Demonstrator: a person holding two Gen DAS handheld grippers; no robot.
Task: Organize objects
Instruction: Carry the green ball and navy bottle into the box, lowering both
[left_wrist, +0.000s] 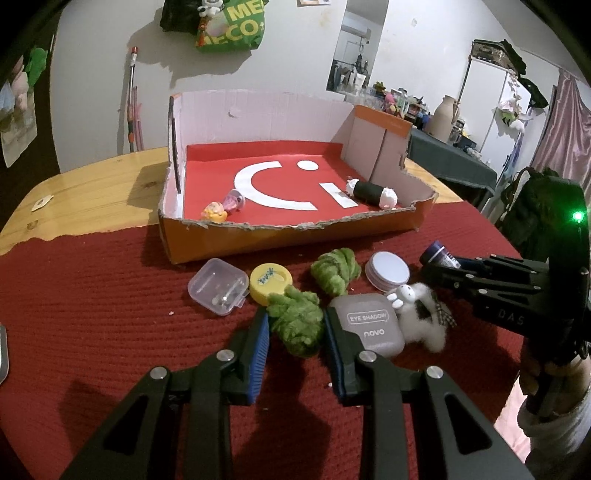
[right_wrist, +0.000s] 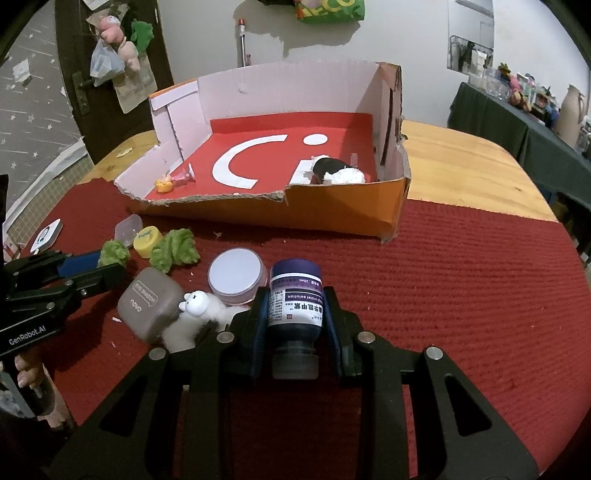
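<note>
An open cardboard box with a red floor stands at the back of the red mat. It holds a black and white roll and small toy figures. My left gripper has its fingers around a green fuzzy toy on the mat. My right gripper is shut on a dark purple bottle, held upside down with its cap toward the camera.
On the mat lie a second green toy, a yellow cap, a clear plastic case, a white-lidded jar, an eye shadow case and a white plush.
</note>
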